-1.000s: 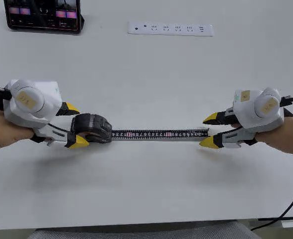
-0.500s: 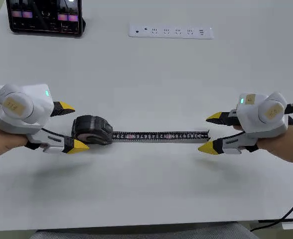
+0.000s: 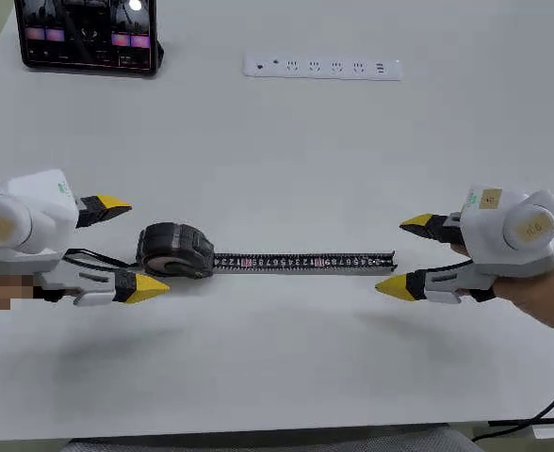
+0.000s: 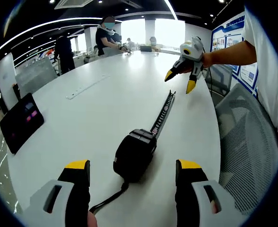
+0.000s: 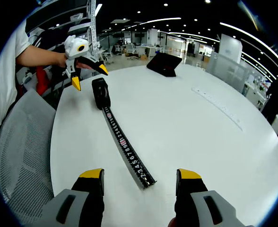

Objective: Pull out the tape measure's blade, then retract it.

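Note:
A black tape measure case [image 3: 174,250] lies on the white table [image 3: 277,141], its blade [image 3: 303,261] pulled out to the right and lying flat. My left gripper [image 3: 128,245] is open just left of the case, not touching it; its own view shows the case [image 4: 135,154] ahead between the yellow-tipped jaws, with the blade [image 4: 163,113] running away. My right gripper [image 3: 404,254] is open just past the blade's end. In the right gripper view the blade tip [image 5: 146,182] lies loose between the jaws, and the case [image 5: 100,93] is far off.
A dark tablet [image 3: 89,33] stands at the table's back left, and a white power strip [image 3: 322,67] lies at the back centre. A grey mesh chair [image 4: 245,156] sits at the near table edge. People stand far off in the room.
My left gripper has let go of the case and drawn back to the left. My right gripper has backed slightly right and down from the blade tip. The tape stays extended.

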A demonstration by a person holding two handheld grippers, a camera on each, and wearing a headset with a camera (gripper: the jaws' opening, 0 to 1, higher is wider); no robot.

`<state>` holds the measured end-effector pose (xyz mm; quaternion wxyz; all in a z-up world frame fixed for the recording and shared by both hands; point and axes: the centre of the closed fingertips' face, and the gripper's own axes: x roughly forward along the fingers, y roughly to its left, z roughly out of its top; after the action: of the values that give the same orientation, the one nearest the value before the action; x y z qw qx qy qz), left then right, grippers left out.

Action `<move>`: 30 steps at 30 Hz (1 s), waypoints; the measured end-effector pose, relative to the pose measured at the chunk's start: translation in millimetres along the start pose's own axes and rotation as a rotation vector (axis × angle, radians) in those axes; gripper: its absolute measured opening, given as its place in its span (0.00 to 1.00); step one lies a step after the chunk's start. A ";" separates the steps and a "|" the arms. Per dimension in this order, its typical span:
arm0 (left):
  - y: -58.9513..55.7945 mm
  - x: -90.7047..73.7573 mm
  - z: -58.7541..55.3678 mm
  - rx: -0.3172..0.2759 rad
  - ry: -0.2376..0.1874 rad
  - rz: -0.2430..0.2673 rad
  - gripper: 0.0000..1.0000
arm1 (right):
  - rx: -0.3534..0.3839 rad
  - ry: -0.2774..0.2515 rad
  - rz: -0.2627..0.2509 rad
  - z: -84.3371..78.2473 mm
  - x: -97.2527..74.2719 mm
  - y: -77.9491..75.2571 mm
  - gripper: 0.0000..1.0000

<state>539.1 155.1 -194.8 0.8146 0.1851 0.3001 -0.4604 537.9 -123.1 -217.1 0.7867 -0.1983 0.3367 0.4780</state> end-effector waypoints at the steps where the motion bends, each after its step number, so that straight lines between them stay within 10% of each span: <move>1: -0.1 -1.8 -0.5 -0.011 -0.005 0.008 0.71 | 0.003 -0.008 -0.009 0.8 -0.9 0.2 0.60; 30: -19.8 -26.5 -12.9 -0.136 -0.097 0.114 0.77 | 0.092 -0.090 -0.100 -3.7 -18.4 27.5 0.73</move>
<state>507.4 169.4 -187.6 0.8638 0.1236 0.2800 -0.4002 506.4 -124.0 -206.1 0.8320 -0.1570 0.3123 0.4308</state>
